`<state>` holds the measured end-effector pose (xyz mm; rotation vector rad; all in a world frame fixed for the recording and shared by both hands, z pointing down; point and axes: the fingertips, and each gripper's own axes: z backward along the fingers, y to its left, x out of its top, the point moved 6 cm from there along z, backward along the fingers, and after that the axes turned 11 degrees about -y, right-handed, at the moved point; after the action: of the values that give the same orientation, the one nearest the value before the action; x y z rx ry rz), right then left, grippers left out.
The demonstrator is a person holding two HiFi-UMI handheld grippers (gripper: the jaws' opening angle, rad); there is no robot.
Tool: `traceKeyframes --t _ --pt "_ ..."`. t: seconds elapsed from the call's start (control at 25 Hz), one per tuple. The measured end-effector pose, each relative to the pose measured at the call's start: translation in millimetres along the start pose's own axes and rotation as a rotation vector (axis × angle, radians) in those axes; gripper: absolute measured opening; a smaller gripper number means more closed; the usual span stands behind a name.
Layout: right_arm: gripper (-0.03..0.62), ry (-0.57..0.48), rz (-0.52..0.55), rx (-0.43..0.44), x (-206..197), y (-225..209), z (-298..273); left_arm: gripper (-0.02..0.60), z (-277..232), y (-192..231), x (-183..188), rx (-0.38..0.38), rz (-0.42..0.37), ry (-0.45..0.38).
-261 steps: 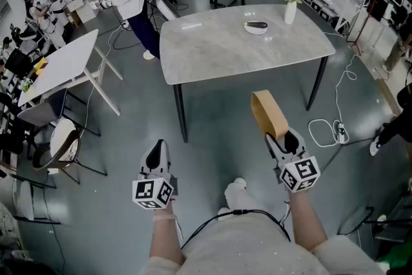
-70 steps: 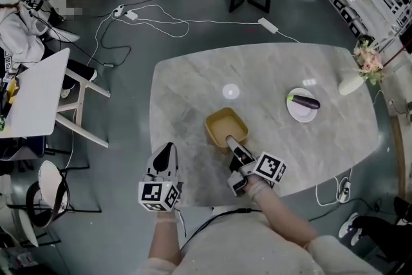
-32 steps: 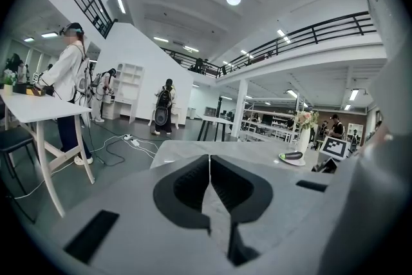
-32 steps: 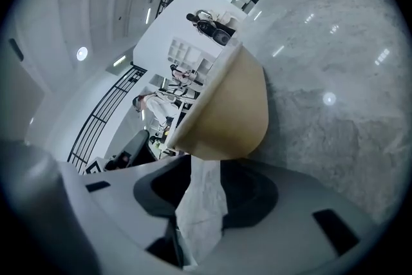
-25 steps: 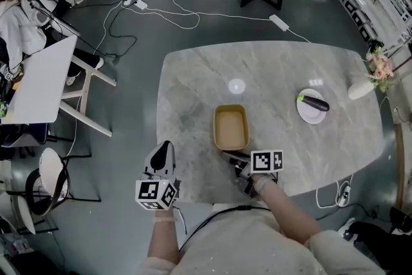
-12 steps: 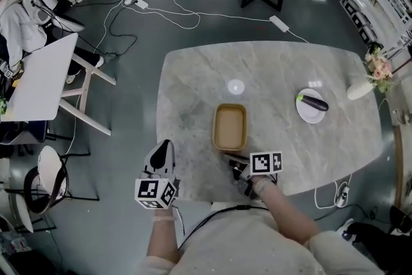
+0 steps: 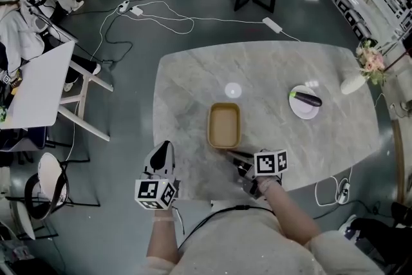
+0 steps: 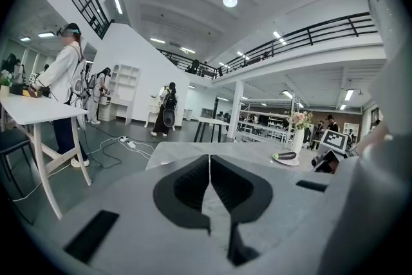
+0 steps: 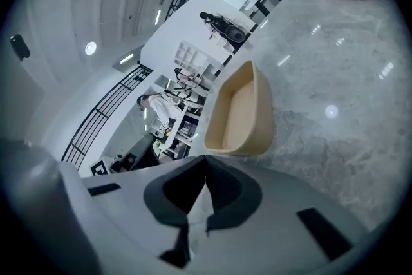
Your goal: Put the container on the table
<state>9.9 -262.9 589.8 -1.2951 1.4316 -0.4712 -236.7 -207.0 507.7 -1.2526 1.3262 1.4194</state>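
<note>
My right gripper (image 7: pixel 230 152) has let go and backed just off the tan container (image 7: pixel 224 125), jaws together and empty like my left gripper (image 7: pixel 163 147), so the container looks placed on the table (image 7: pixel 187 93).

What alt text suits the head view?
A tan container sits empty on the marble table, just beyond the shut right gripper. The shut left gripper is by the table's near left corner; a plated eggplant lies far right.

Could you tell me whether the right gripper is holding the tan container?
No, the right gripper is shut on nothing, and the container sits free on the table just beyond it.
</note>
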Motion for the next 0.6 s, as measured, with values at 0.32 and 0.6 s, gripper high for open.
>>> traceKeyframes --t 0.32,0.6 --pt "0.006 -0.096 0.249 -0.050 30 5 28 0.011 5 -10 2 -0.014 -0.006 -0.010" --pt "0.006 -0.186 0.536 -0.129 57 22 49 0.011 11 -15 7 -0.018 -0.010 -0.022"
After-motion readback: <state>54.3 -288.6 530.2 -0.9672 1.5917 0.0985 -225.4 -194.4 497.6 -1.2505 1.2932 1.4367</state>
